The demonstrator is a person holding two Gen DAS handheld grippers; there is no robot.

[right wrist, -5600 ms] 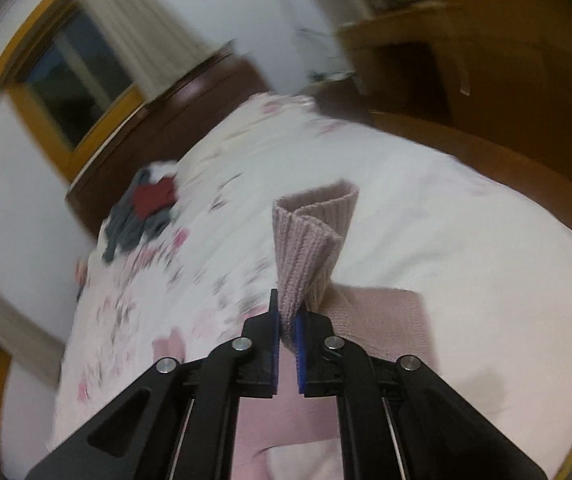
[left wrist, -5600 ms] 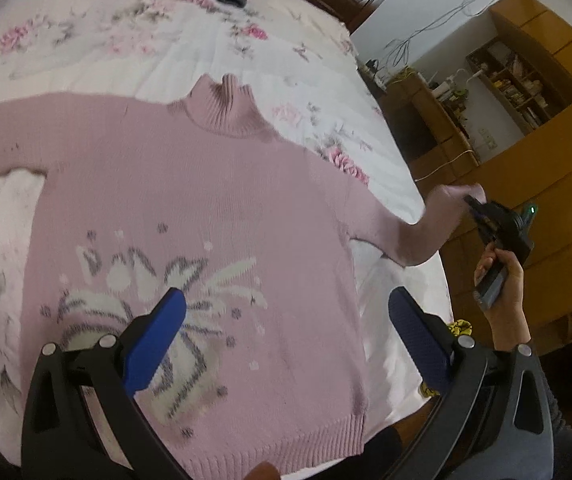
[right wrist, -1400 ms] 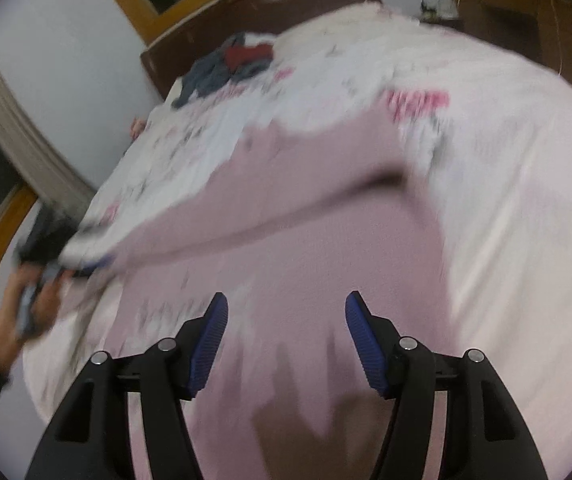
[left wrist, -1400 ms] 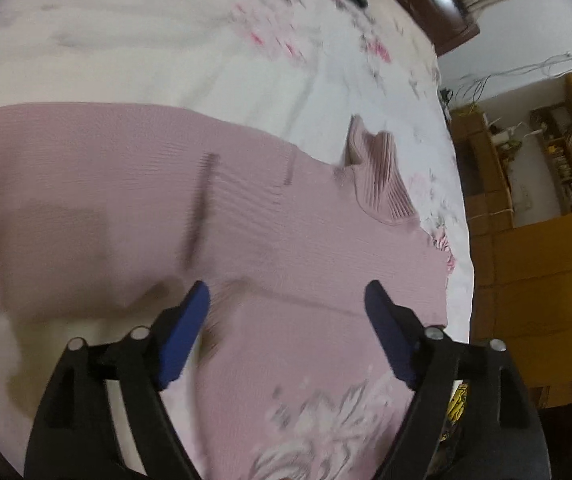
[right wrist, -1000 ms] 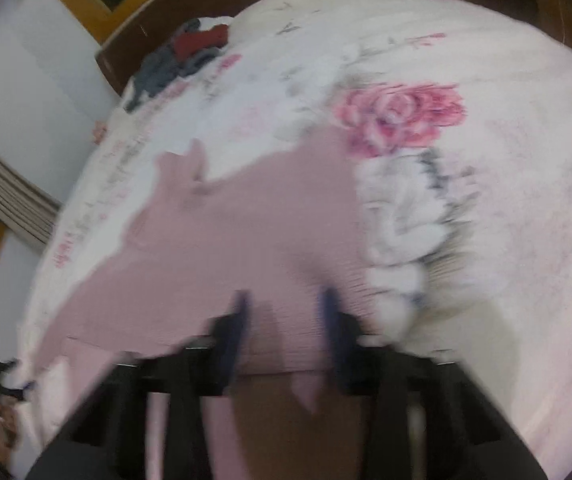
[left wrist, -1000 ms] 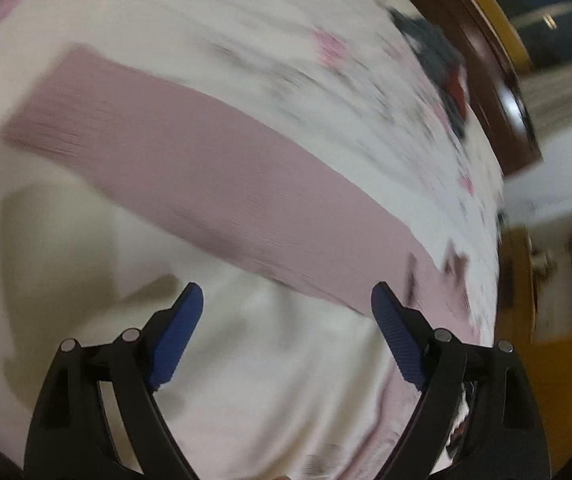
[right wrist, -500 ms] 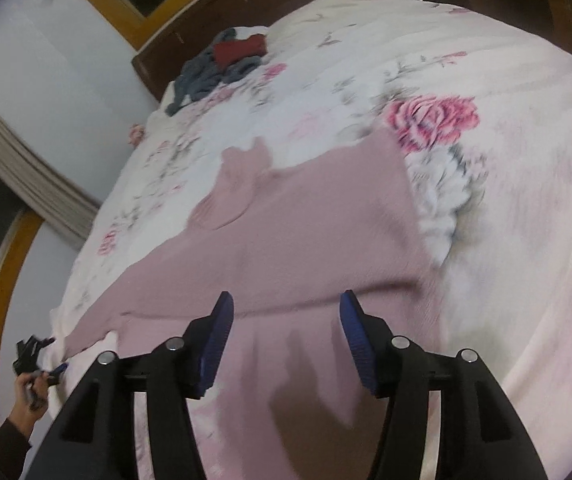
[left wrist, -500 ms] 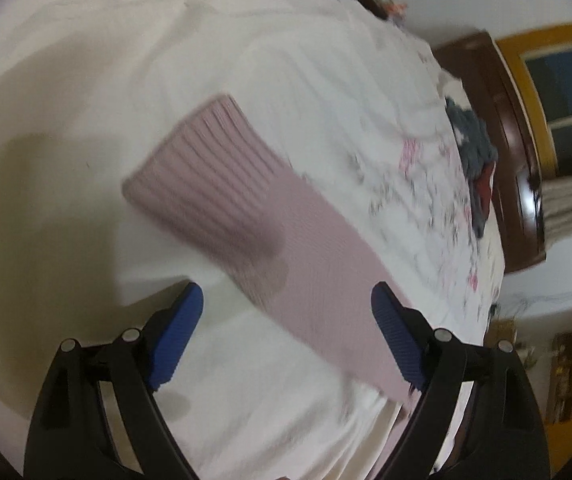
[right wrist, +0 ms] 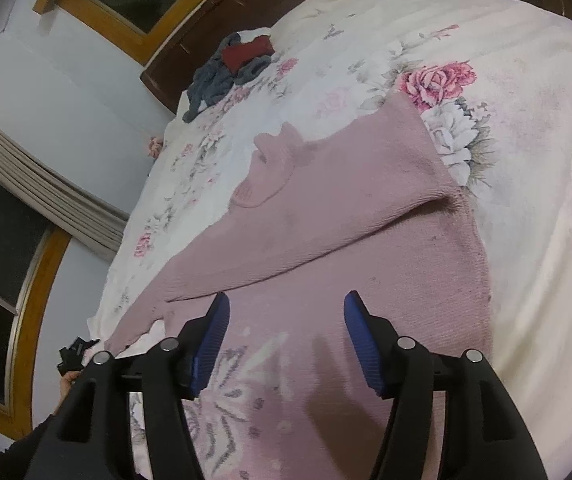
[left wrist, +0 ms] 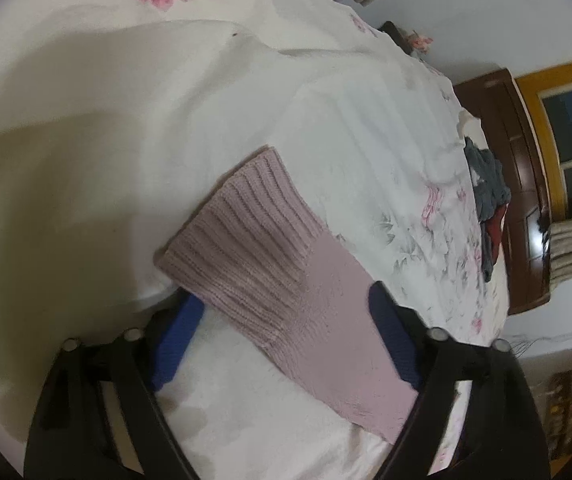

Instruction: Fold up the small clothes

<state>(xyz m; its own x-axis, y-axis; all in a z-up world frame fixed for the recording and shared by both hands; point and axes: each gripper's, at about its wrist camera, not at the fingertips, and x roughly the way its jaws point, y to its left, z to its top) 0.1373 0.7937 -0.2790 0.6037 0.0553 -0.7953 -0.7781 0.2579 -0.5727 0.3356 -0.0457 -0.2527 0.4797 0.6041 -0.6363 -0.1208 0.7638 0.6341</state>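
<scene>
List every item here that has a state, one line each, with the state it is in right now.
Pink knitted turtleneck sweater: spread on the bed, front up, one sleeve folded across the chest.
Ribbed sleeve cuff: flat on the bedspread, between the fingers of the left gripper.
Left gripper: open, straddling the cuff.
Right gripper: open, empty, above the sweater's body.
Grey and red clothes pile: heaped near the headboard, unfolded.

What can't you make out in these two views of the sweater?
- Left wrist view: the sweater body is out of frame; only one sleeve shows, and the left gripper finger hides where the sleeve runs on.
- Right wrist view: the hem is cut off by the bottom edge, behind the right gripper.
- Right wrist view: the far cuff, too small and at the frame edge to tell if it is gripped.
- Both views: the clothes pile, too small to identify.
</scene>
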